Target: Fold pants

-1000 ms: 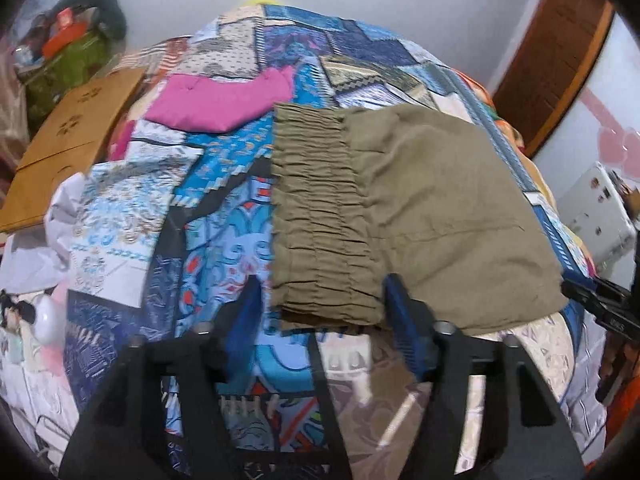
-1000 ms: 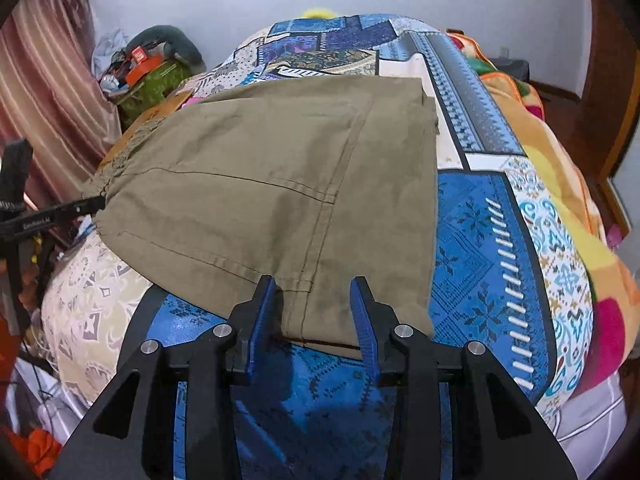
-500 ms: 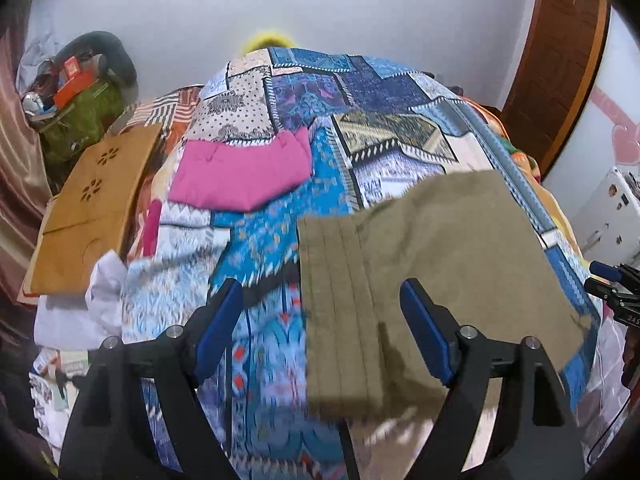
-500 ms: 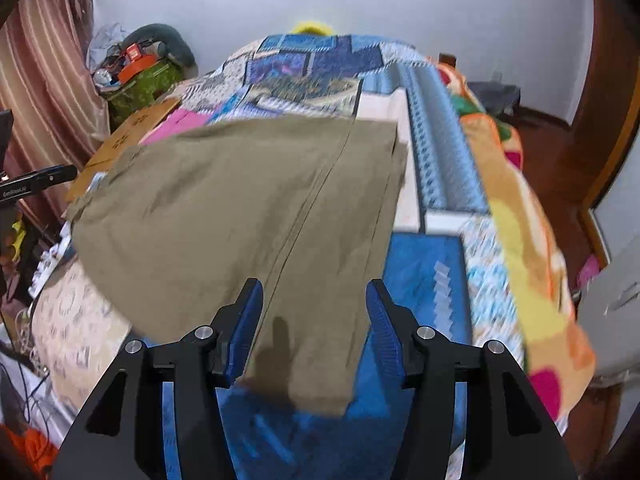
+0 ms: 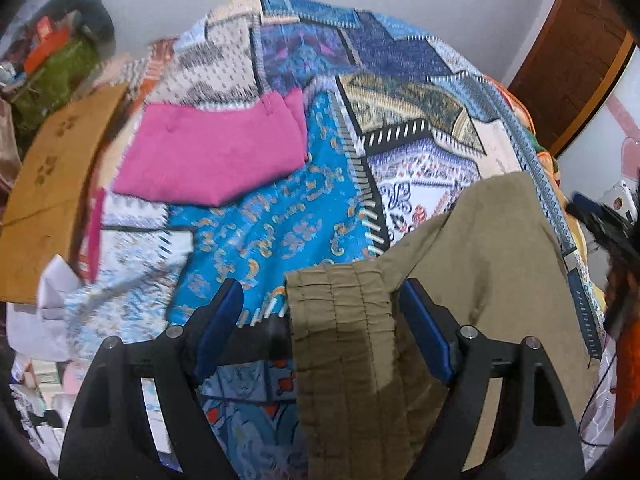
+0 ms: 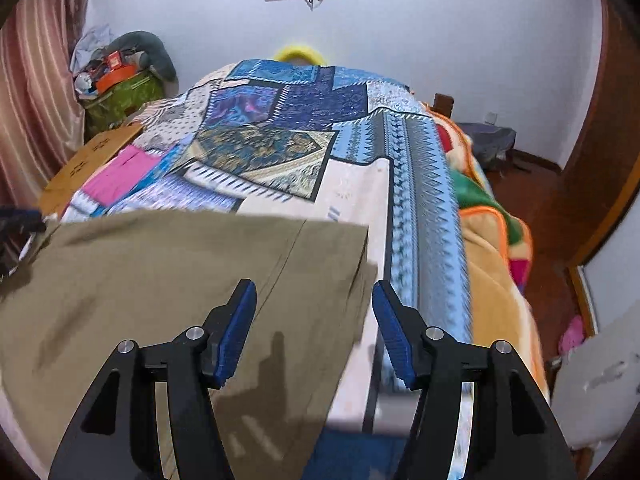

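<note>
Olive pants (image 5: 480, 280) lying folded on the patchwork bed cover (image 5: 304, 216), near edge of the bed; elastic waistband (image 5: 340, 320) toward the left, plain leg cloth (image 6: 160, 280) spreading rightward from the waistband.

Left tongs (image 5: 322, 320) spread wide, waistband sitting between the blue pads (image 5: 424, 332) but no grip evident; cloth possibly brushing the right-hand pad, contact unclear. Right tongs (image 6: 314, 328) likewise wide apart, hovering over the pants' far corner from the waistband; nothing held.

Risks, as judged: a bite on the top layer alone would peel the fold apart, cause being stacked layers at the waistband; gathered elastic thick and springy, likely to slip from a shallow pinch; uneven lift between the two tongs would skew the next fold; pads dipping too low could catch the bed cover along with the cloth. Both views motion-blurred, so edge positions only roughly read.

Other things: pink garment (image 5: 212, 156) lying flat beyond the waistband, well apart from the pants; brown cardboard (image 5: 52, 184) further left of it. Containers: green bag (image 6: 120, 96) by the wall, well beyond the pants, stuffed with orange and mixed items, contents too small to tell; grey cushion draped over its top.
</note>
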A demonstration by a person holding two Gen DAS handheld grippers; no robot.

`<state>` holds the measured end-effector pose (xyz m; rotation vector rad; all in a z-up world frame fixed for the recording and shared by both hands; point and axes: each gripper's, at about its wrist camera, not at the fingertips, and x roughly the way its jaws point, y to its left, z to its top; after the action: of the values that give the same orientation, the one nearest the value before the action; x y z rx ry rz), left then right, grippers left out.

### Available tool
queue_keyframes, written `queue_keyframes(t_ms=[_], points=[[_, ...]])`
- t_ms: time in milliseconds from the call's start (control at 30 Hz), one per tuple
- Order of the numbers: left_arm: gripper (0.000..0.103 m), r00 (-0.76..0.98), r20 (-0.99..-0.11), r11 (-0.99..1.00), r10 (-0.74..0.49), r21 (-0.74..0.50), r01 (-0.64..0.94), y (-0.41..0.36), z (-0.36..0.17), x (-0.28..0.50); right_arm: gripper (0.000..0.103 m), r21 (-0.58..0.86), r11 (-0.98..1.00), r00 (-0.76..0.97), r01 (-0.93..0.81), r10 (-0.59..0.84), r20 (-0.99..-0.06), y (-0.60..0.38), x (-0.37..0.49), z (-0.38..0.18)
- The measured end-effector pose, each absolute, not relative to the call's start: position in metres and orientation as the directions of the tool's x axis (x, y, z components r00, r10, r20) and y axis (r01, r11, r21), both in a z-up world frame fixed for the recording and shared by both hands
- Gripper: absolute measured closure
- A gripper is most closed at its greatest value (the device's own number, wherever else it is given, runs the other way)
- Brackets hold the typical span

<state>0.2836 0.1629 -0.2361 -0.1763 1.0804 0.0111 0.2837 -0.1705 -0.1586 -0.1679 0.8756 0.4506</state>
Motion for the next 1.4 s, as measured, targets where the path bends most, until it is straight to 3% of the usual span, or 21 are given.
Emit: queue_keyframes(t_ms=[200,333,533,667,800,967,1100,1167,1333,1400], points=[[0.022,0.476,-0.865,0.966,-0.155,-0.233,-0.108,0.171,-0.252,0.285,0.048,0.13,0.91,0.503,-0.395,0.332,-0.798,-0.172,0.344,-0.194],[0.032,0.51,-0.845,0.958,-0.16,-0.257,-0.124,0.175,-0.253,0.28,0.079,0.139,0.91,0.439,-0.389,0.316,-0.841,-0.164,0.365,-0.219],[0.033,0.515,-0.841,0.903,-0.169,-0.341,-0.26,0.192,-0.264,0.279,0.079,0.07,0.916,0.438,-0.396,0.255,-0.862,-0.155,0.364,-0.233],[0.034,0.503,-0.852,0.918,-0.147,-0.307,-0.252,0.186,-0.25,0.275,0.079,0.02,0.921,0.41,-0.39,0.193,-0.892,-0.15,0.367,-0.224],[0.034,0.531,-0.844,0.96,-0.074,-0.204,-0.19,0.172,-0.223,0.266,0.073,0.075,0.91,0.396,-0.407,0.25,-0.883,-0.147,0.353,-0.195],[0.032,0.562,-0.826,0.989,-0.044,-0.116,-0.093,0.149,-0.2,0.265,0.047,0.184,0.854,0.388,-0.487,0.4,-0.83,-0.124,0.313,-0.152],[0.03,0.557,-0.829,0.997,-0.044,-0.076,-0.033,0.131,-0.2,0.272,0.042,0.209,0.788,0.361,-0.579,0.478,-0.801,-0.079,0.286,-0.133],[0.03,0.539,-0.841,0.998,-0.05,-0.068,-0.014,0.122,-0.208,0.277,0.033,0.233,0.759,0.328,-0.607,0.507,-0.797,-0.059,0.284,-0.133],[0.029,0.464,-0.884,0.998,-0.059,-0.06,0.013,0.111,-0.236,0.278,0.033,0.259,0.712,0.2,-0.653,0.492,-0.847,-0.015,0.277,-0.163],[0.022,0.469,-0.883,1.0,-0.027,-0.018,0.022,0.108,-0.24,0.271,0.033,0.248,0.711,0.153,-0.659,0.449,-0.881,-0.007,0.27,-0.181]])
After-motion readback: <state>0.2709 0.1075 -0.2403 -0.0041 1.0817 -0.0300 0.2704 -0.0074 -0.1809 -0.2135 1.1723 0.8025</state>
